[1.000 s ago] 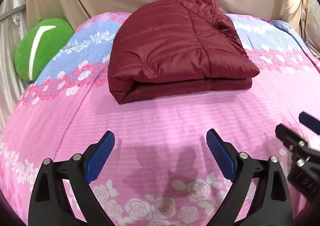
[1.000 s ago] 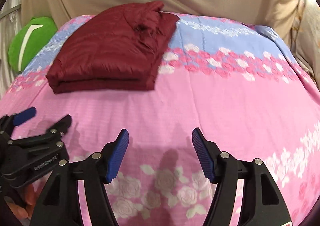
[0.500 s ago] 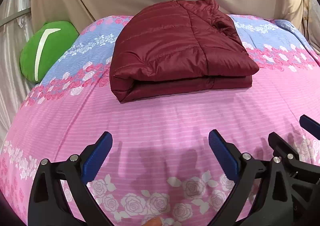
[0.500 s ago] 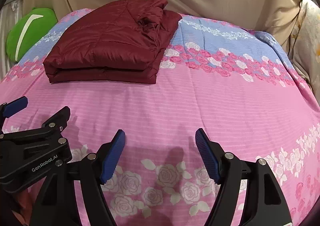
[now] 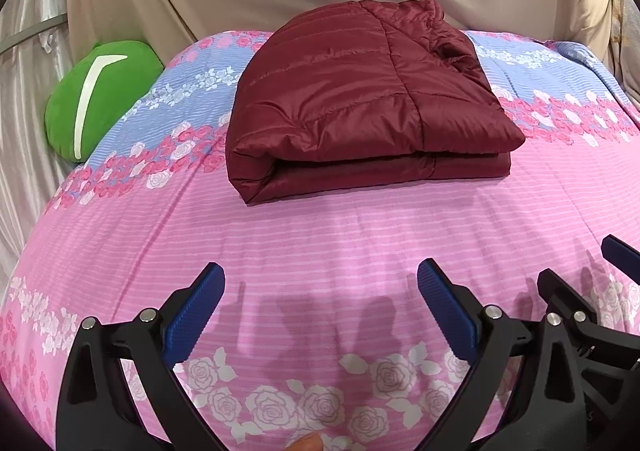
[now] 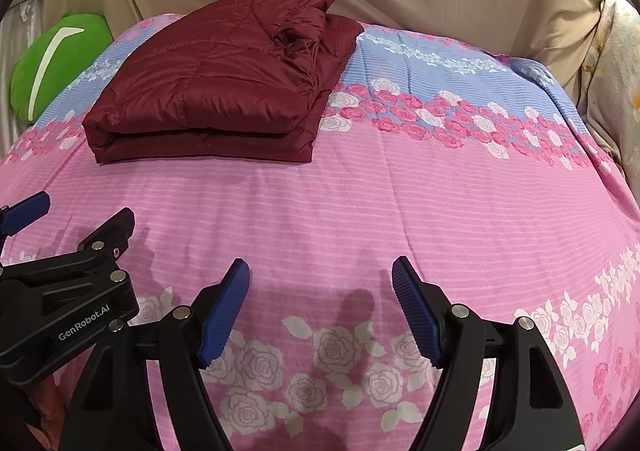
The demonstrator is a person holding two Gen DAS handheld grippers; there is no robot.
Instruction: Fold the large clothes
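On bedspread (image 5: pixel 320 235), maroon jacket (image 5: pixel 360 107) folded into compact stack, far side. Left gripper (image 5: pixel 320 311) wide, empty; right gripper (image 6: pixel 320 303) just opened wider, nothing between. Both well short of jacket. Fold looks done; next probably tidy or fetch next garment.

Bright, sharp frames; soft shadows fall on the bedspread (image 5: pixel 320 243), light perhaps overhead; fisheye-bowed, vignetted edges.

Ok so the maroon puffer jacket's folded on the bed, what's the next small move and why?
Probably just draw both grippers back: the jacket already lies in a neat folded stack, and the left gripper and right gripper are open, empty and well short of it.
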